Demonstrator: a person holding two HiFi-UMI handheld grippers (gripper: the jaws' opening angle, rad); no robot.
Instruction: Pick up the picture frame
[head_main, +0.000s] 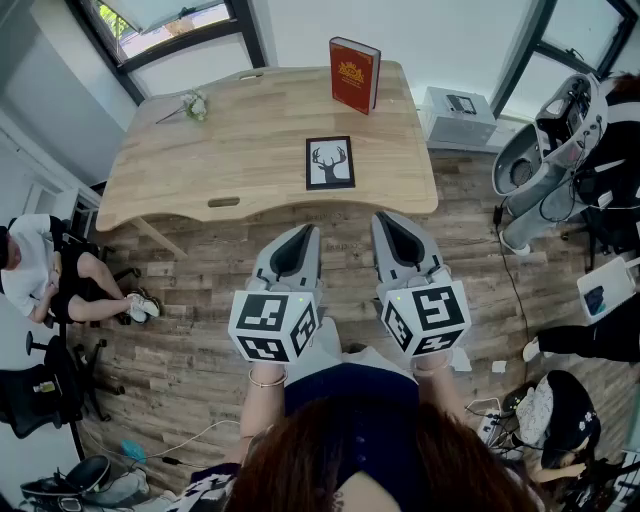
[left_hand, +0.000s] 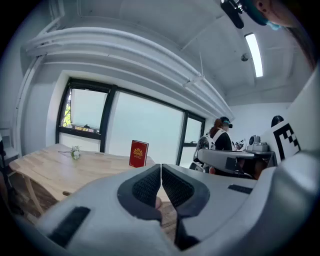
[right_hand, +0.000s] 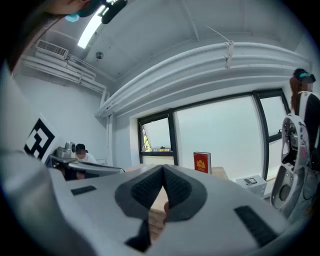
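Note:
The picture frame (head_main: 330, 162), black-edged with a deer-head print, lies flat near the front edge of the wooden table (head_main: 200, 160). Both grippers hover side by side over the floor in front of the table, short of the frame. My left gripper (head_main: 307, 231) is shut with nothing between its jaws, and its own view shows its tips (left_hand: 161, 166) touching. My right gripper (head_main: 384, 218) is shut and empty too, its tips (right_hand: 163, 168) meeting. The jaws hide the frame in both gripper views.
A red book (head_main: 354, 74) stands upright at the table's far edge, also seen as the red book (left_hand: 138, 153) and red book (right_hand: 202, 163). A small flower sprig (head_main: 193, 105) lies far left. A white box (head_main: 458, 113) and a grey machine (head_main: 545, 150) sit right; a seated person (head_main: 60, 275) left.

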